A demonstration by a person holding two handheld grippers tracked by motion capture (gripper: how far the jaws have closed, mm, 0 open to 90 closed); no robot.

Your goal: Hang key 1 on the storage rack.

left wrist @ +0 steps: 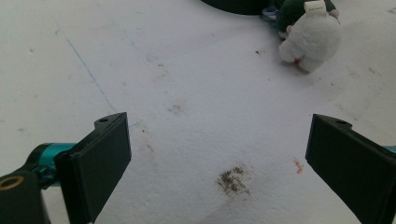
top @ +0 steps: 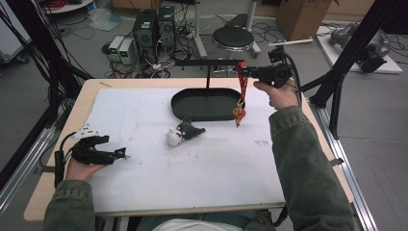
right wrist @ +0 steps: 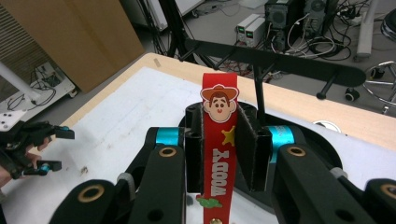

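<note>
Keep your right hand-held gripper point(top: 250, 73) clamped on the red strap point(top: 243, 84); loop it over the stand's bar point(top: 211, 62) near the table's far edge; left hand-held gripper point(top: 118, 153) rests apart.

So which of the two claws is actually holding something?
The right claw, raised beside the black stand, is clamped on the red Woody strap. The left claw stands open over the white mat.

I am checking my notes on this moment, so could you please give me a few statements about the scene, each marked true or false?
1. The right gripper is shut on the red strap. True.
2. The left gripper holds the plush toy. False: its jaws stand open, and the toy lies apart on the white mat.
3. The strap is raised above the black tray. True.
4. The plush toy lies in the tray. False: it lies on the mat beside it.
</note>
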